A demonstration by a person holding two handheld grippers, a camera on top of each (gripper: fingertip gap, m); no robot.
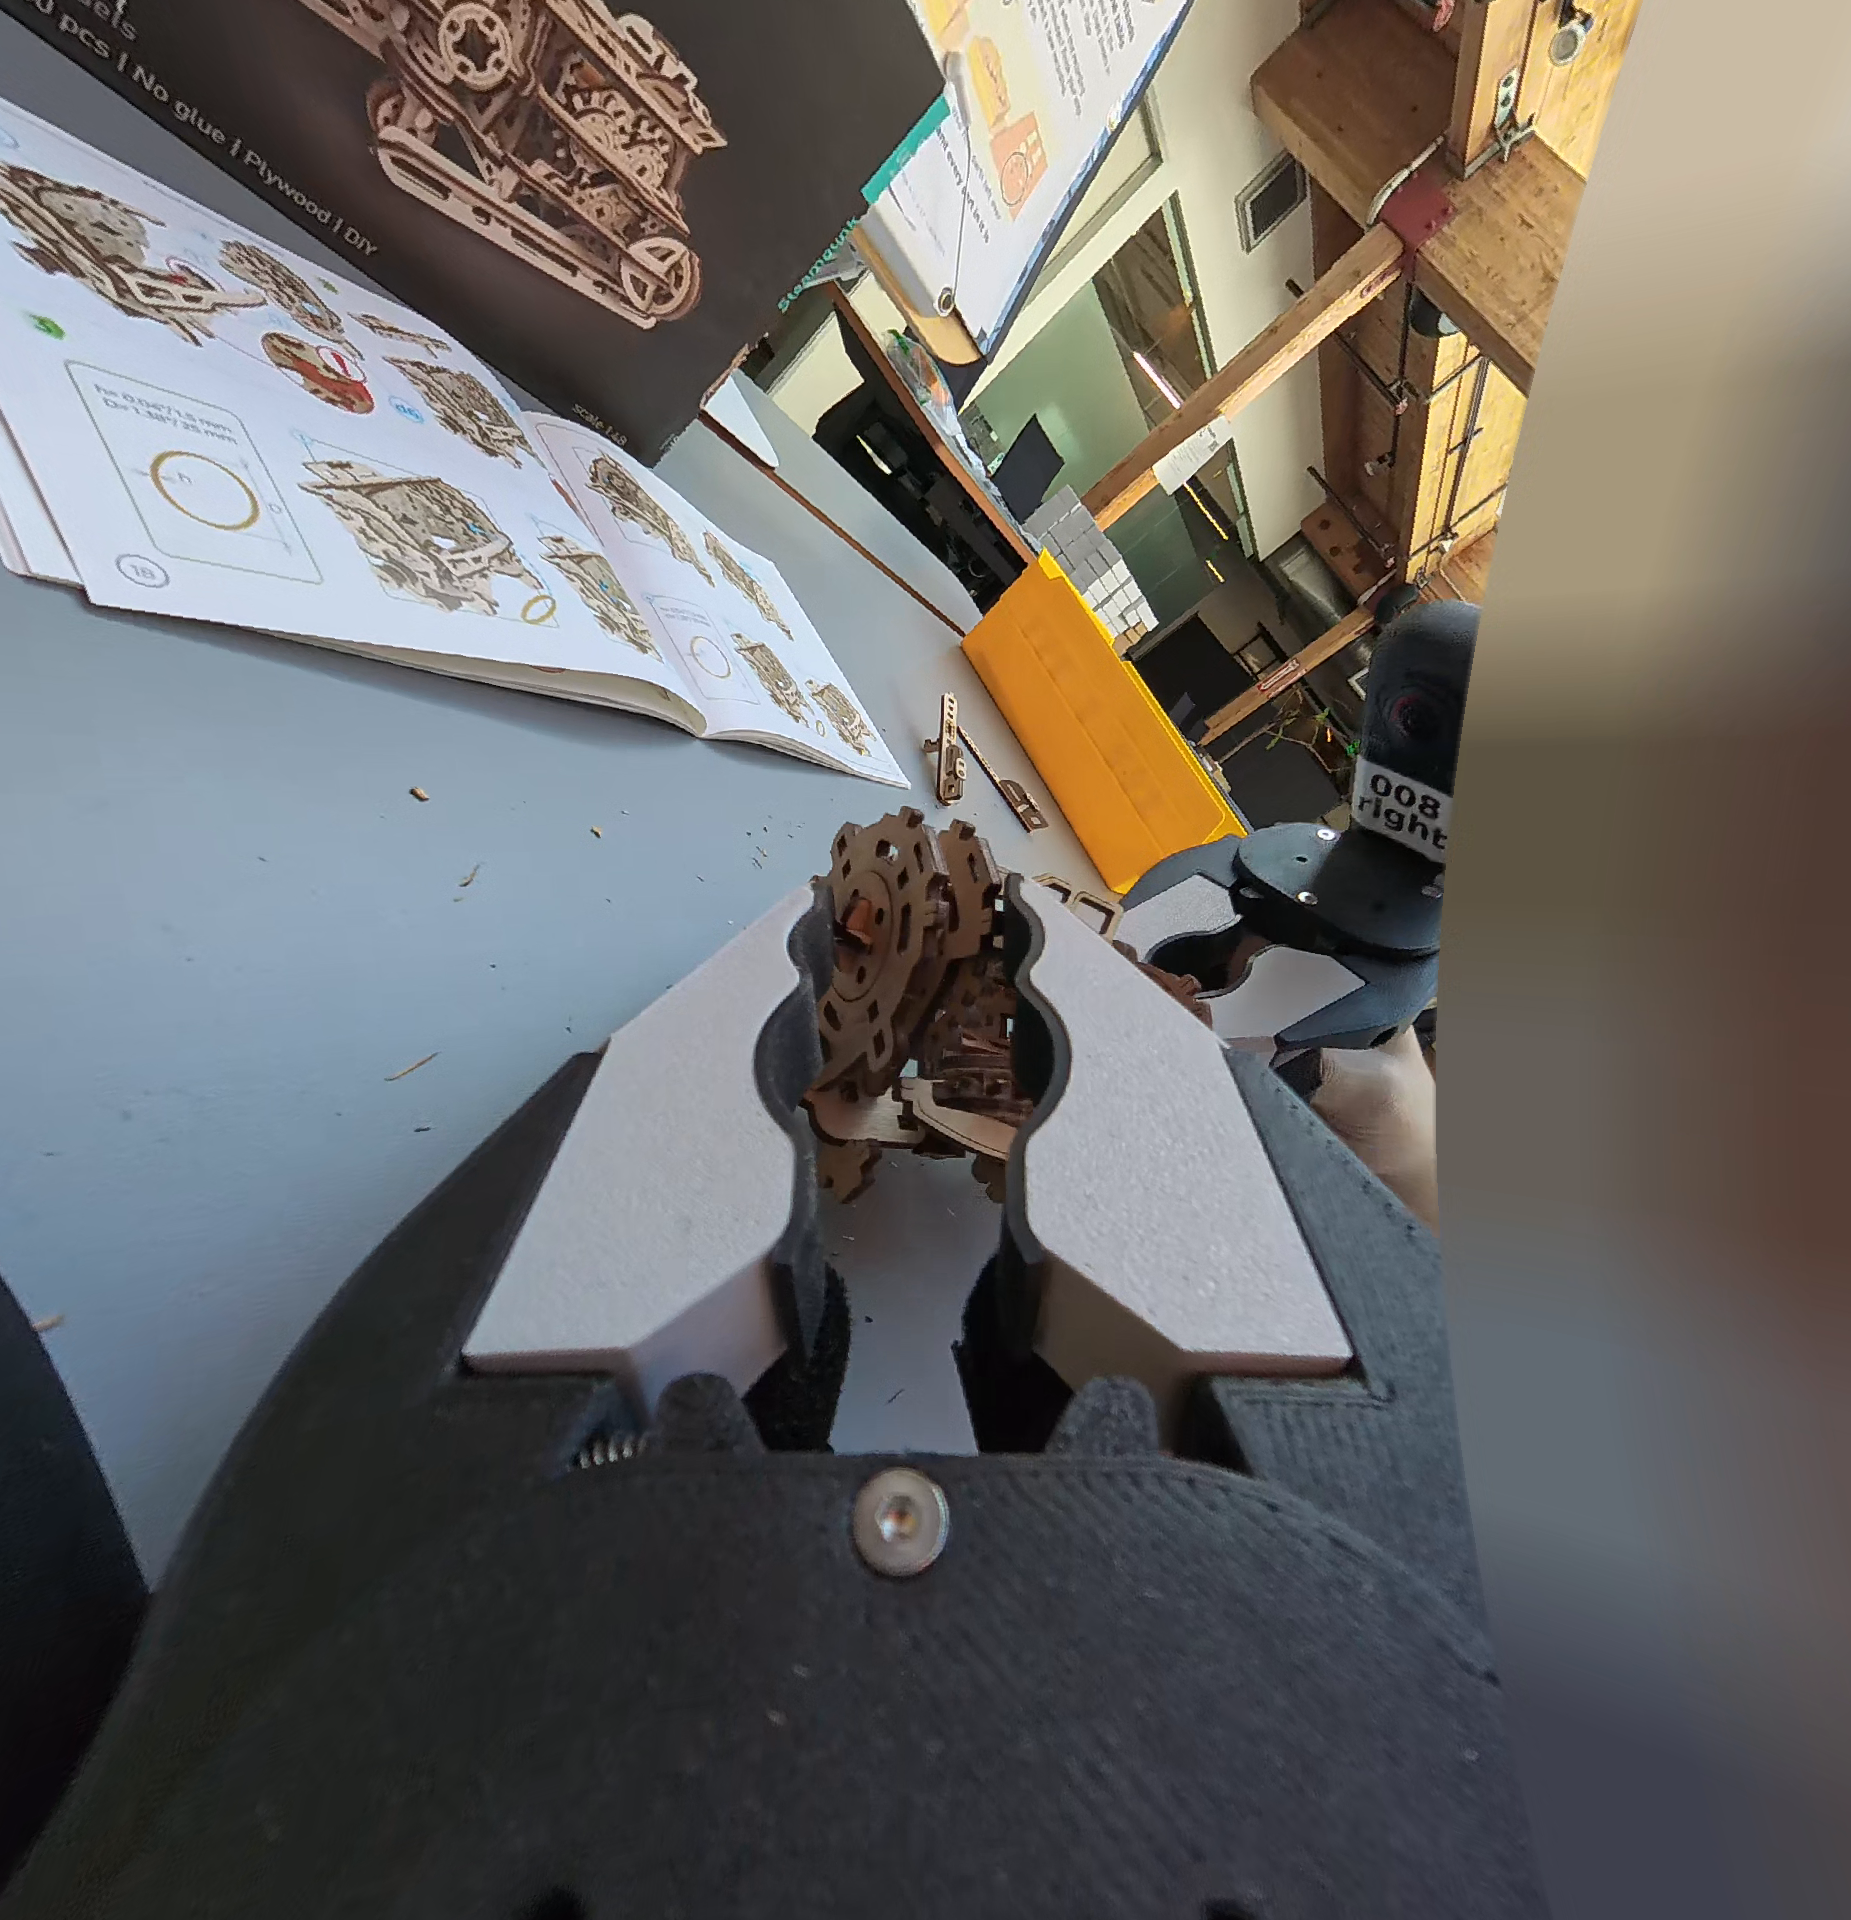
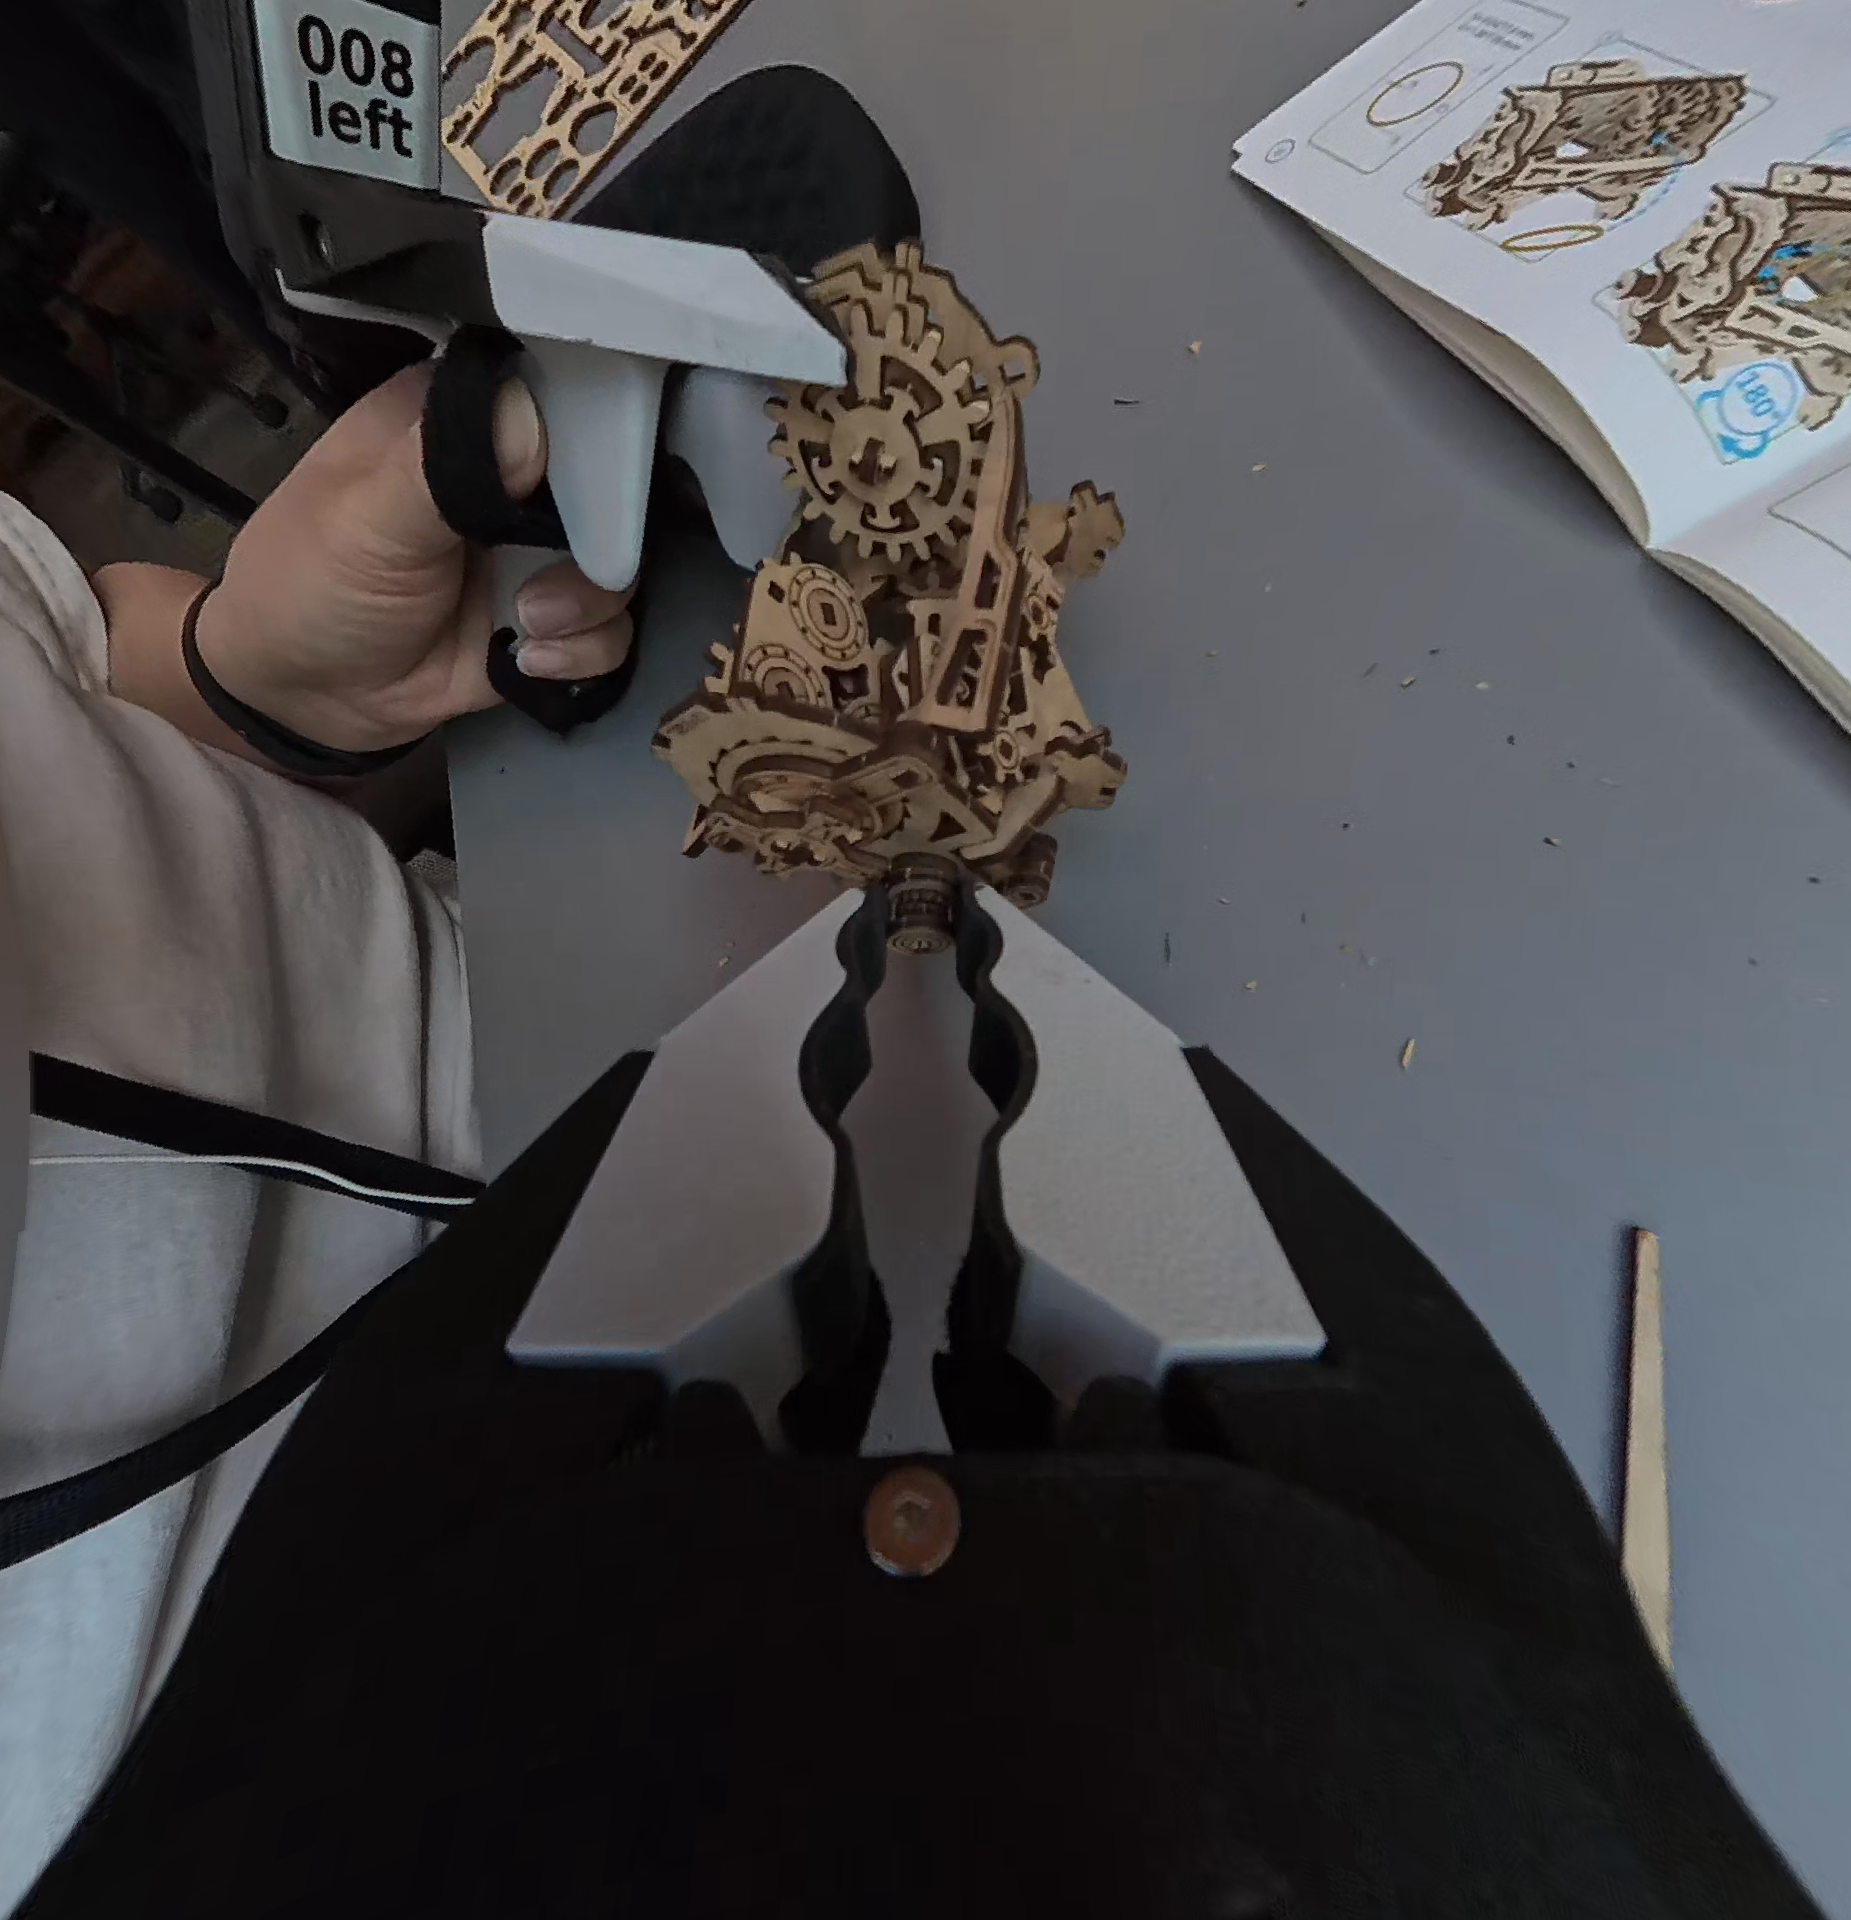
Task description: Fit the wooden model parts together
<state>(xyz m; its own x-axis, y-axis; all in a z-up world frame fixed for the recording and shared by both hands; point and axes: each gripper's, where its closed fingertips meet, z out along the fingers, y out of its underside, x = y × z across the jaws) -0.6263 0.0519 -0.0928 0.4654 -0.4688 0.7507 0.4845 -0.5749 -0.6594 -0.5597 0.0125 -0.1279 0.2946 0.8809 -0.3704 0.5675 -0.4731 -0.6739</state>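
Wooden model (image 2: 890,582) is showing pale tan w/ dark-brown burnt edges. Grippers (image 2: 916,914) are showing black bodies w/ light-grey fingers (image 1: 682,1132). Desk (image 2: 1420,831) is reading flat grey; bin (image 1: 1087,717), centre right of the left wrist view, bright yellow; booklet (image 1: 308,488) white.

Right tongs (image 2: 923,914) pinch a small wooden spool (image 2: 919,906) under the wooden model (image 2: 900,603); left tongs (image 2: 838,343) clamp its top above the counter (image 2: 1368,935).

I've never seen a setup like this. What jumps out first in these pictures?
A wooden model full of gears, held up over the grey table. The left gripper clamps its top while the right gripper pinches a small knob at its base. An open instruction booklet lies beside them.
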